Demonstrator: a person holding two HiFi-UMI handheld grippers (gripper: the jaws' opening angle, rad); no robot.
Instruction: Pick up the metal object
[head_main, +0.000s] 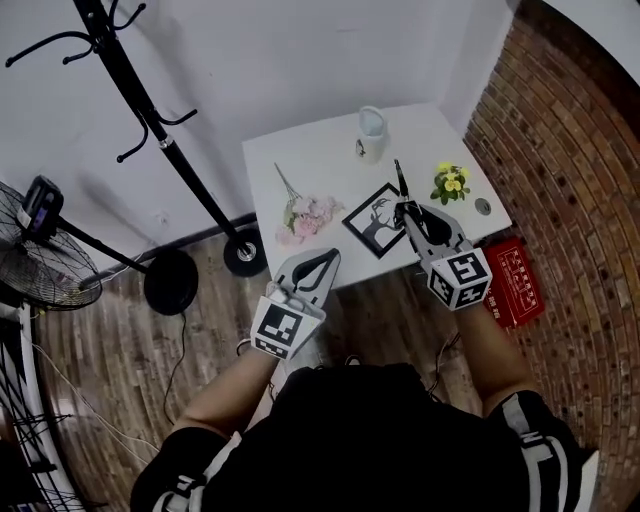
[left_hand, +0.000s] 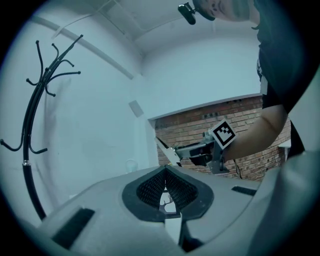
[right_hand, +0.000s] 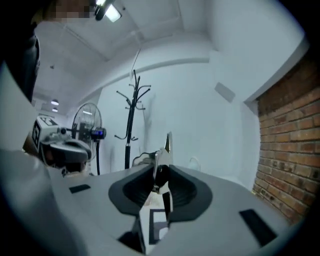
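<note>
The metal object (head_main: 399, 178) is a thin, dark, pointed strip. It stands up out of my right gripper (head_main: 405, 208), which is shut on its lower end above the white table (head_main: 300, 160), just over the framed deer picture (head_main: 377, 220). In the right gripper view the metal object (right_hand: 168, 142) rises between the pads of the right gripper (right_hand: 161, 165). My left gripper (head_main: 330, 256) hovers at the table's near edge, shut and holding nothing. In the left gripper view its tips (left_hand: 165, 172) meet, and the right gripper (left_hand: 172, 152) shows beyond with the strip.
On the table stand a white mug (head_main: 371, 134), a spray of pink flowers (head_main: 308, 217) and a small pot of yellow flowers (head_main: 451, 184). A black coat rack (head_main: 150, 120) and a fan (head_main: 40, 250) stand left. Right are a brick wall (head_main: 560, 150) and a red box (head_main: 515, 280).
</note>
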